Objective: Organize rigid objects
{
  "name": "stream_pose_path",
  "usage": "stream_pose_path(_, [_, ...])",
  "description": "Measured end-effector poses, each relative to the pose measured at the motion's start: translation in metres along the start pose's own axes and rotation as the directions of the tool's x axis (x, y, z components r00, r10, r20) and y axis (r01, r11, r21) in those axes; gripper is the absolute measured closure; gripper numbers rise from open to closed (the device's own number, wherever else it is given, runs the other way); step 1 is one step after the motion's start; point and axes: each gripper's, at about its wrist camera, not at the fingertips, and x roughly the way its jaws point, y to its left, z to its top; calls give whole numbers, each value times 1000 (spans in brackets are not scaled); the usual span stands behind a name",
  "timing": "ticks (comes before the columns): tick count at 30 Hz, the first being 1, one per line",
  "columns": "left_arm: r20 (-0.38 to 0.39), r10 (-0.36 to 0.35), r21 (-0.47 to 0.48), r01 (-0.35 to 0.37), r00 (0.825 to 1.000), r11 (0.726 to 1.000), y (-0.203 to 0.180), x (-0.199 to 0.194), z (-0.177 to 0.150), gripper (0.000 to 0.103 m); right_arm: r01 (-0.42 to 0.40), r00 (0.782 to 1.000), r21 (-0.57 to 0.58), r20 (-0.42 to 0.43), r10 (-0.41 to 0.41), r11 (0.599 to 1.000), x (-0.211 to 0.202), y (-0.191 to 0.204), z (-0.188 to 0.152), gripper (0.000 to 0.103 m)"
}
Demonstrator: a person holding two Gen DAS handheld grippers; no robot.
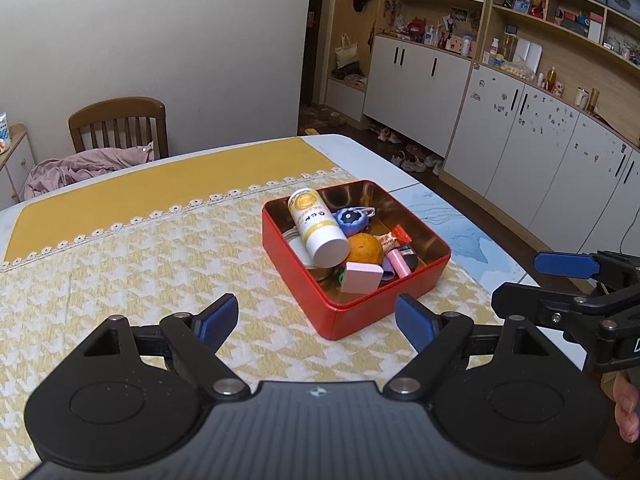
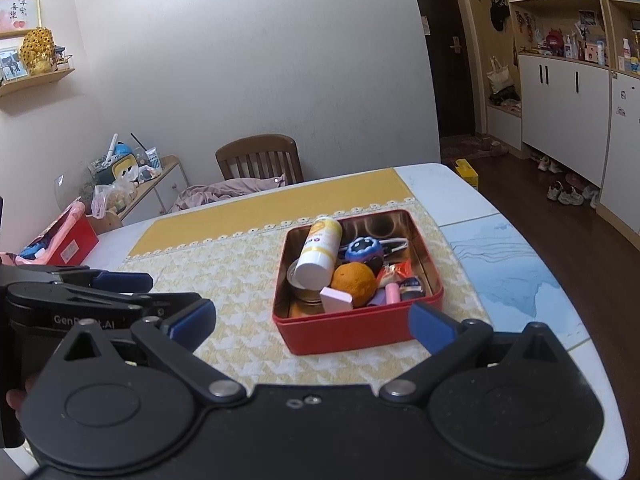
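Observation:
A red tin (image 1: 308, 264) (image 2: 344, 332) with a shiny gold inside stands on the yellow-and-white tablecloth. In it lie a white and yellow can (image 1: 318, 226) (image 2: 320, 250) on its side, an orange (image 1: 365, 249) (image 2: 354, 282), a pink block (image 1: 362, 278) (image 2: 336, 299), a blue round toy (image 1: 350, 218) (image 2: 362, 249), a pink tube (image 1: 398, 262) and small wrappers. My left gripper (image 1: 316, 320) is open just short of the tin's near corner, with nothing between its fingers. My right gripper (image 2: 312, 324) is open in front of the tin's near wall, also holding nothing. Each gripper shows at the edge of the other's view.
A wooden chair (image 1: 120, 124) with pink cloth (image 1: 72, 172) on it stands behind the table. A red box (image 2: 66, 240) sits at the table's far left. The table's right edge (image 1: 516, 272) drops to a dark floor, with white cabinets (image 1: 520, 132) beyond.

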Motion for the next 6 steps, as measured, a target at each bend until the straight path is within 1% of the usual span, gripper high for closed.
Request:
stream_pose_path(4, [2, 20, 7, -20, 1000, 1000, 5, -2, -4, 17, 6, 1000, 7, -5, -6, 1000, 1, 5, -3, 0])
stream_pose_path(6, [3, 18, 2, -18, 1000, 1000, 10, -4, -4, 17, 7, 1000, 6, -5, -7, 1000, 2, 8, -3, 0])
